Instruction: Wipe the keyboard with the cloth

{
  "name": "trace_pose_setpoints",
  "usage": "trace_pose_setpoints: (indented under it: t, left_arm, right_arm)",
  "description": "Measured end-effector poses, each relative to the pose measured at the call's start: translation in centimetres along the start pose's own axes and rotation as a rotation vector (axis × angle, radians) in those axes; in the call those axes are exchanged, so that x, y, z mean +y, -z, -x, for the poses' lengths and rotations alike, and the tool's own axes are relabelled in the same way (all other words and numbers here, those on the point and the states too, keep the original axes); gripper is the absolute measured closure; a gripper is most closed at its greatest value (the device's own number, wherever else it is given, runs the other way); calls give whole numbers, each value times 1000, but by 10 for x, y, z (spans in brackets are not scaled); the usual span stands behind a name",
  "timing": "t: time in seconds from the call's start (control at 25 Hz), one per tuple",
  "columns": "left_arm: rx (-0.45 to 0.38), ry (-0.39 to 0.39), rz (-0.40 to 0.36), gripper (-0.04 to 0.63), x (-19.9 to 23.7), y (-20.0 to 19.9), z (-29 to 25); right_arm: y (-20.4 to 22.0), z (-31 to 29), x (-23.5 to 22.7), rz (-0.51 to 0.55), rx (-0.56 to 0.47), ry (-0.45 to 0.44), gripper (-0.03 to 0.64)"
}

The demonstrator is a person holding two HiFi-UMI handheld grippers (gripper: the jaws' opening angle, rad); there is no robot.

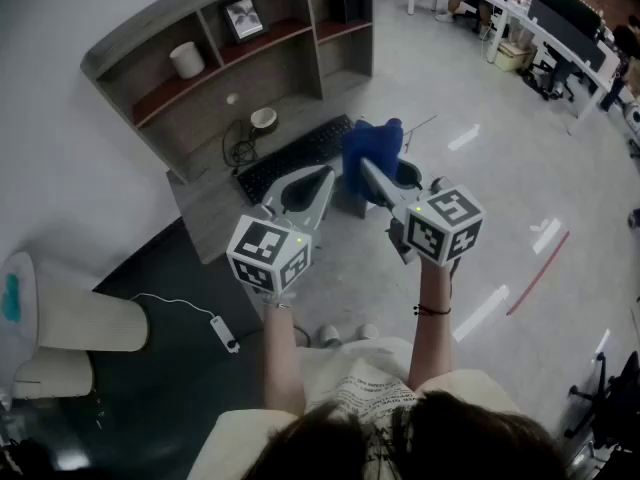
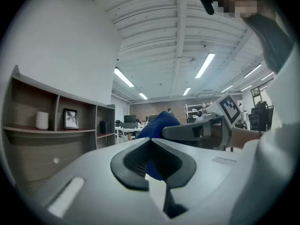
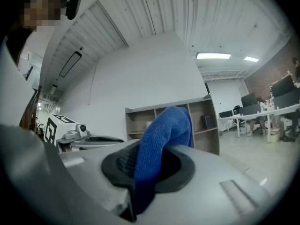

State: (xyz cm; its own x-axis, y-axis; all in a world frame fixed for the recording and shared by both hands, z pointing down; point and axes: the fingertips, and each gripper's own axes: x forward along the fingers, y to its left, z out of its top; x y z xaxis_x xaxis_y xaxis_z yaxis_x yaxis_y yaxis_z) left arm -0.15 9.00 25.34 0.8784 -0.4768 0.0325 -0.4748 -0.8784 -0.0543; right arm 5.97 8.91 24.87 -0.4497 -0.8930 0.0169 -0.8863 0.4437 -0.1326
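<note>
A black keyboard (image 1: pixel 290 158) lies on the low desk in the head view, ahead of both grippers. My right gripper (image 1: pixel 368 172) is shut on a blue cloth (image 1: pixel 372 151), which stands up from its jaws above the keyboard's right end; the cloth (image 3: pixel 161 139) fills the jaw gap in the right gripper view. My left gripper (image 1: pixel 318 182) is shut with nothing in it, held in the air just left of the right one, near the keyboard's front edge. From the left gripper view the cloth (image 2: pixel 157 124) shows beyond the closed jaws.
A wooden shelf unit (image 1: pixel 240 48) stands behind the desk with a white cup (image 1: pixel 186 59) and a framed picture (image 1: pixel 243 16). A small bowl (image 1: pixel 263 118) and cables sit behind the keyboard. A white stool (image 1: pixel 60 318) and a power strip (image 1: pixel 222 332) are at left on the floor.
</note>
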Motion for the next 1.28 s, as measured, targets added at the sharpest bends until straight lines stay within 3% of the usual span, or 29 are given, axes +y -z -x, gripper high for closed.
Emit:
trace_pose_setpoints:
  t: [0.72, 1.28]
  left_arm:
    - [-4, -22, 44, 592, -10, 7, -20]
    - [0, -30, 143, 592, -36, 35, -41]
  right_arm:
    - [5, 15, -25, -11, 24, -8, 558]
    - [29, 35, -57, -78, 48, -17, 557]
